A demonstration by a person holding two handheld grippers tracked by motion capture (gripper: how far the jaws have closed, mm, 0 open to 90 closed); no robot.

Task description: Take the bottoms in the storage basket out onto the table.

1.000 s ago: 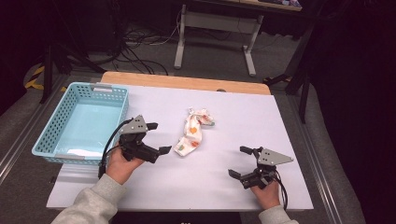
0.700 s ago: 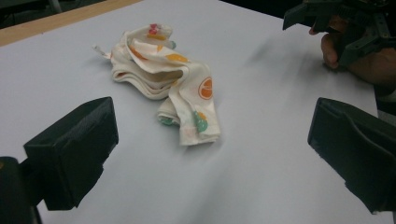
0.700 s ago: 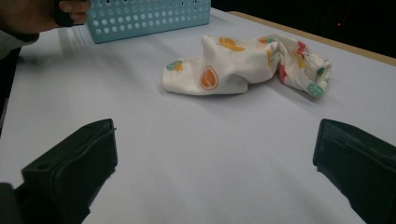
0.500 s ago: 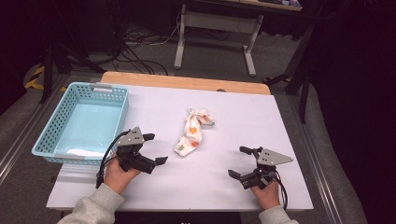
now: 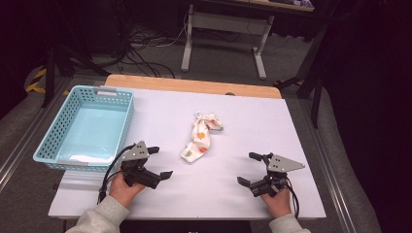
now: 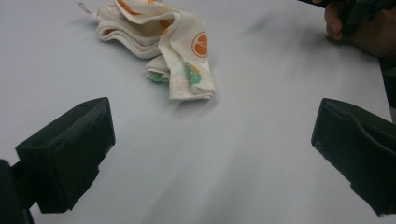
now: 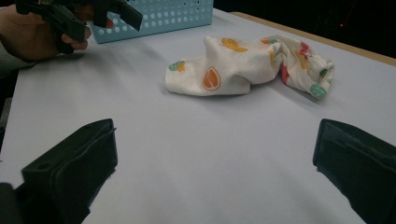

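Observation:
A crumpled white cloth (image 5: 200, 136) printed with orange and green fruit lies at the middle of the white table (image 5: 243, 111). It appears ahead of the left jaws (image 6: 163, 44) and ahead of the right jaws (image 7: 252, 65). My left gripper (image 5: 160, 162) stands open near the table's front left, apart from the cloth, nothing between its jaws (image 6: 210, 149). My right gripper (image 5: 248, 169) stands open at the front right, also holding nothing (image 7: 215, 163).
A light blue perforated basket (image 5: 53, 141) sits on the table's left side, beside the left gripper, with its corner (image 7: 159, 16) in the right gripper view. A wooden strip (image 5: 194, 86) edges the far side. Cables and metal desk legs (image 5: 187, 43) lie on the floor beyond.
My left gripper has drawn back toward the front edge, away from the cloth. The right gripper and the cloth have stayed put.

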